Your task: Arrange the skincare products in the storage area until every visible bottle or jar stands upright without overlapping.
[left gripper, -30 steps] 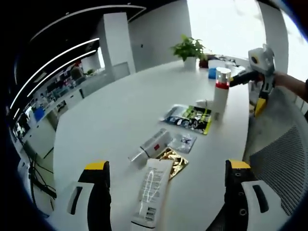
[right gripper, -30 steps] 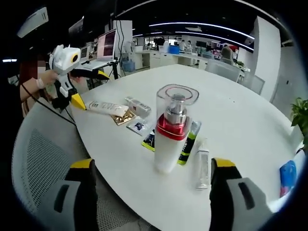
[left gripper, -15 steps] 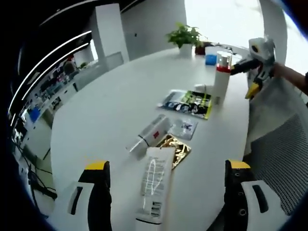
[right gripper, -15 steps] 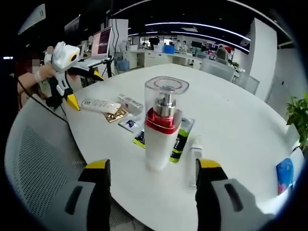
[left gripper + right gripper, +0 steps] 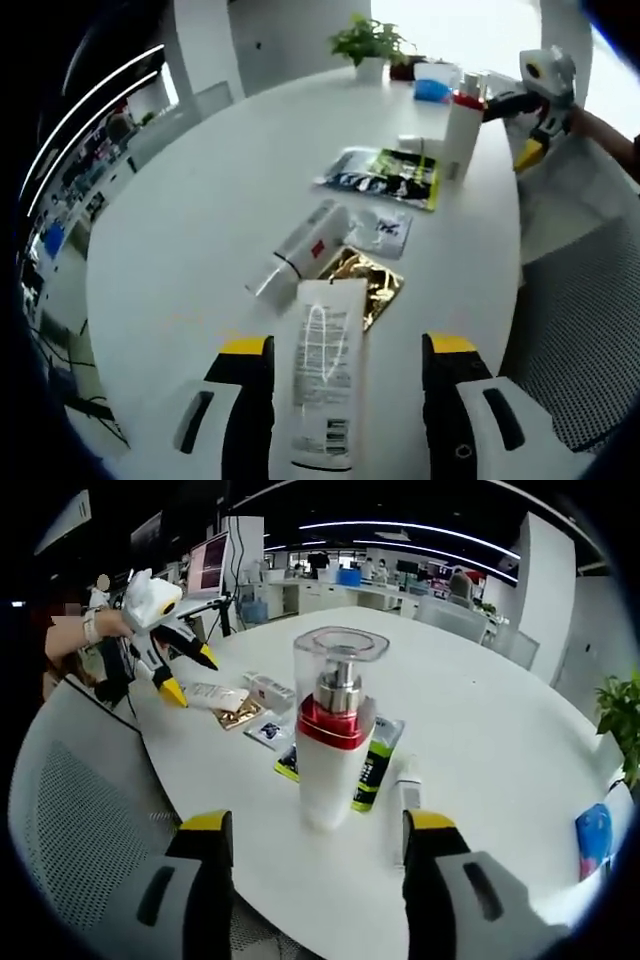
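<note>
A white pump bottle (image 5: pixel 328 750) with a red collar and clear cap stands upright near the table edge. My right gripper (image 5: pixel 318 823) is open, one jaw on each side of its base, with gaps on both sides. The same bottle (image 5: pixel 461 135) shows far off in the left gripper view, with the right gripper (image 5: pixel 530 120) beside it. A long white tube (image 5: pixel 325 370) lies flat between the jaws of my open left gripper (image 5: pixel 348 346), untouched by either. The left gripper (image 5: pixel 190 675) hovers over that tube (image 5: pixel 215 695).
Lying flat on the white round table (image 5: pixel 200 200) are a small red-labelled tube (image 5: pixel 300 250), a gold sachet (image 5: pixel 368 283), a clear sachet (image 5: pixel 382 228), a green-black packet (image 5: pixel 385 175) and a slim white tube (image 5: pixel 408 800). A mesh chair (image 5: pixel 70 810) stands alongside; a plant (image 5: pixel 362 40) sits far across.
The left gripper has come down over the long tube and its jaws have narrowed around it. The right gripper's jaws have narrowed around the pump bottle.
</note>
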Available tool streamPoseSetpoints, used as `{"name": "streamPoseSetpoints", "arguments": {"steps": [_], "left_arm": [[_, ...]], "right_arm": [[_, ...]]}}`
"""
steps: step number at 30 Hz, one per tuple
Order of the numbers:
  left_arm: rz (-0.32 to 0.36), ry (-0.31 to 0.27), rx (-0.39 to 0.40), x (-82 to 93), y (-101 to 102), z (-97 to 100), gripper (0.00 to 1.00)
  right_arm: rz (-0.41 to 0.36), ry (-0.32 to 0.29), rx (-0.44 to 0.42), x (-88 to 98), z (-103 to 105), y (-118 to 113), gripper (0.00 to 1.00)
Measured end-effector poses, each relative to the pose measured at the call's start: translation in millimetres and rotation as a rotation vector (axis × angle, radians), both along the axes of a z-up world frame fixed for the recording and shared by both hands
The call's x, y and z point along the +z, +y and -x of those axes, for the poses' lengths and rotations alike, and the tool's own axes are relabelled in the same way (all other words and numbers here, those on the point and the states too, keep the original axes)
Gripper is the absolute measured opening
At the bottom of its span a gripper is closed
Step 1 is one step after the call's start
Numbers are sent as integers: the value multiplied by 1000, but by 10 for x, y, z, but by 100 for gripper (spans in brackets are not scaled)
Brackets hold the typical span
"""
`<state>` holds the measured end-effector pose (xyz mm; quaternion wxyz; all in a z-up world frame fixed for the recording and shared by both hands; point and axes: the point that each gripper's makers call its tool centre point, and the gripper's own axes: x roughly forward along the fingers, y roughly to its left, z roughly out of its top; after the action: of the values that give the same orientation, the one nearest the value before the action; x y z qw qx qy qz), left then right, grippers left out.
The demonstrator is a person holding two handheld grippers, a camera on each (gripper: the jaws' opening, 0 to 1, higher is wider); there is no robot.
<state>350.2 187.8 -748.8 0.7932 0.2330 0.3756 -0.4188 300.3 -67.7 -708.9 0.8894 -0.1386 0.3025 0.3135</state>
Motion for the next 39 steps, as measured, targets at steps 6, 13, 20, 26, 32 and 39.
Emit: {"name": "streamPoseSetpoints", "arguments": {"steps": [6,13,20,26,32,39], "left_arm": [[-63,26,-11,-144,42,-40,54],[-85,53,-30,-217,63,-68,47],[-104,84,-40,-270,109,-79,36],[-112,100,-44,-314,76,-98,34],[-119,114,-59,-323,81,-103,32],[-117,118,-82,-321,77,-97,31]], "right_arm": [[-21,1,-12,17,-5,1,68],[-26,12,-26,6,-7,-17,67],[-20,25,-24,-22,2,-27,66],[-45,9,-21,32,-2,3,65],[-37,10,-17,23,3,12,65],[-33,6,-19,29,2,15,64]]}}
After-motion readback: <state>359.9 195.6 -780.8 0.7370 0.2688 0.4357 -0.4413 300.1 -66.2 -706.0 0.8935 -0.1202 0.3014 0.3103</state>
